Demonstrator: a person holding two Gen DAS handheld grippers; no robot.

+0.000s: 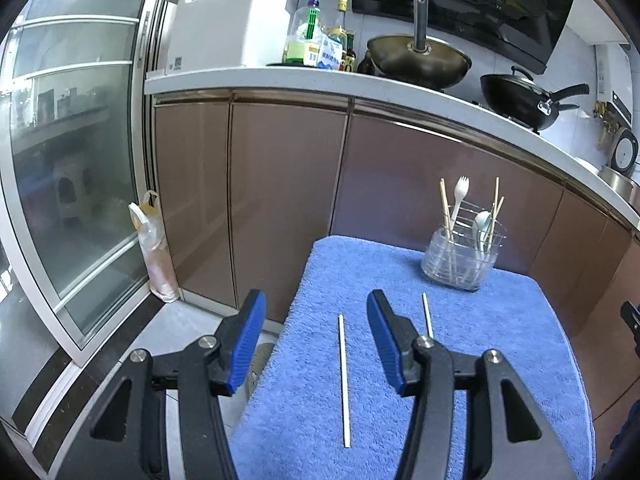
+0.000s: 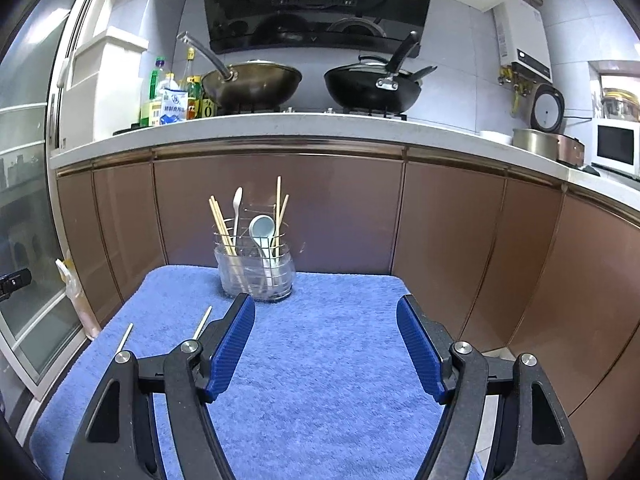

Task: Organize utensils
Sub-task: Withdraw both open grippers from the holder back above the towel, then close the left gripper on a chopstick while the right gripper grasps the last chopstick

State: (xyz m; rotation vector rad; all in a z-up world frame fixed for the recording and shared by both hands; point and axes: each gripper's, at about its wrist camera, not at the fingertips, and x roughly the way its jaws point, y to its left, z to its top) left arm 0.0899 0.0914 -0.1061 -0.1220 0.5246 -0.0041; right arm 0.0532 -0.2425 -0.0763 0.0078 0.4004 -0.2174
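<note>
Fingers of both grippers are spread, empty; utensil holder (image 2: 256, 276) contains chopsticks (image 2: 224, 228), fork (image 1: 460, 196), spoon (image 2: 262, 228).

Domestic kitchen. Ahead of the jaws and above: white countertop (image 2: 280, 128) over brown cabinet doors (image 2: 280, 208), brass-coloured wok (image 2: 252, 82) and black wok (image 2: 370, 84) on a gas hob, black range hood (image 2: 316, 0) overhead. Oil bottles (image 2: 160, 92) at left; rice cooker (image 2: 548, 120) and microwave (image 2: 614, 148) at right.
</note>
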